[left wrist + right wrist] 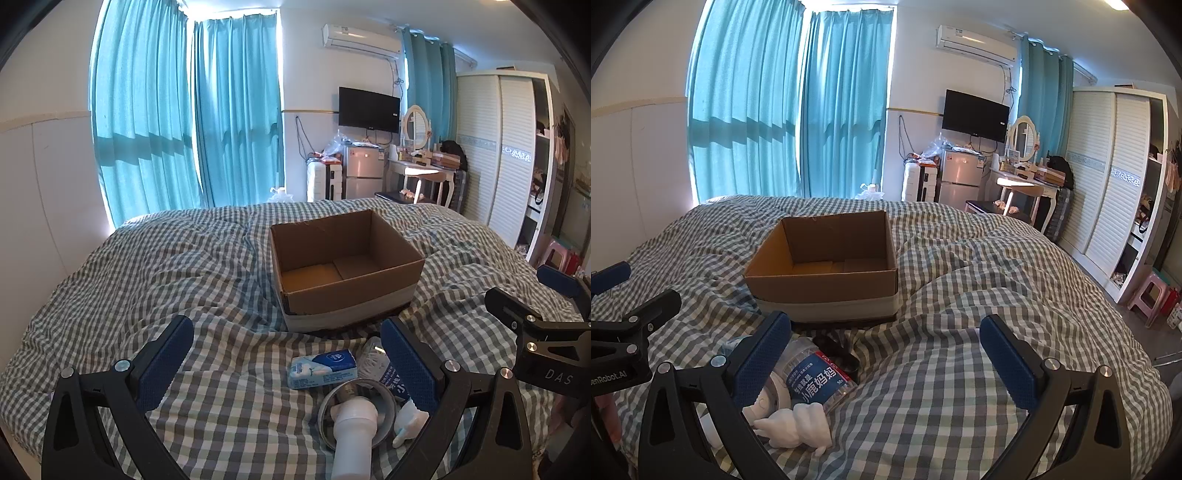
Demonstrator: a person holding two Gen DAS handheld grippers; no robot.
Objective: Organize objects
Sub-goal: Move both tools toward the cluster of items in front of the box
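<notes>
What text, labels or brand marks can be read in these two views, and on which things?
"DAS" on the right gripper's black body, left wrist view.
"enRobot.AI", cut off at its start, on the left gripper's body, right wrist view.
"小鹿妈妈" on the blue label of the clear jar.
Tissue pack: print too blurred to read.
Air conditioner sticker: too small.

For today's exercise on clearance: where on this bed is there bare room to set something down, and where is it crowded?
Free: the checked quilt left of the cardboard box, and right of it toward the wardrobe. Crowded: just before the box, where tissue pack, bottle and white pipe fitting cluster.
</notes>
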